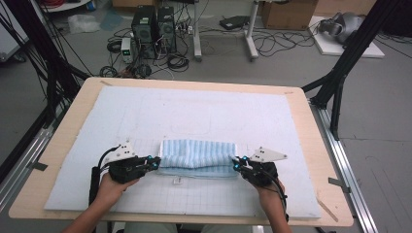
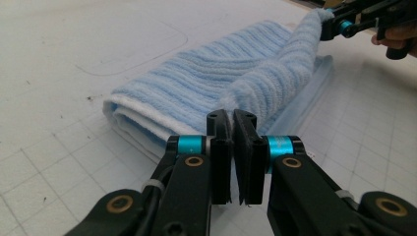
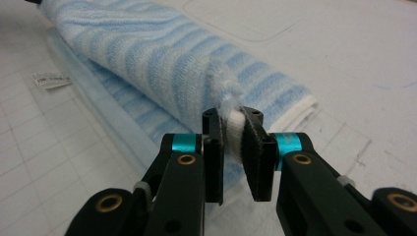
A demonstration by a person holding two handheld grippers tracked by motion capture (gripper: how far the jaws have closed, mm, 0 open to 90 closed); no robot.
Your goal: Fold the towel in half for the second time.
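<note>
On the white gridded mat (image 1: 145,116) covering the wooden table (image 1: 316,145), a blue-and-white striped towel (image 1: 197,155) is lying folded, just on the person's side of the mat's centre, its long side running from 9 o'clock to 3 o'clock in the high view. A small white tag (image 1: 178,180) is lying on the mat just off the towel's near edge, at about 6 o'clock from it.

At 9 o'clock of the towel, the left gripper (image 1: 154,162) is pinching the towel's left corner. In the left gripper view its 2 black jaws are standing almost together, with a thin fold of terry cloth caught between the pads (image 2: 222,157); the towel (image 2: 211,88) is stretching away toward 1 o'clock, where the right gripper (image 2: 339,24) is gripping the far corner and lifting that edge slightly off the folded stack.

At 3 o'clock of the towel, the right gripper (image 1: 236,162) is clamping the right corner. In the right gripper view a white hemmed bunch of cloth is sitting squeezed between the 2 pads (image 3: 258,162), and the towel (image 3: 162,59) is running off toward 11 o'clock, with the tag (image 3: 51,78) lying at 9 o'clock.

Both hands (image 1: 112,187) are coming in from 6 o'clock, each holding 1 gripper, with the grey plates on top and cables trailing back along the forearms.
</note>
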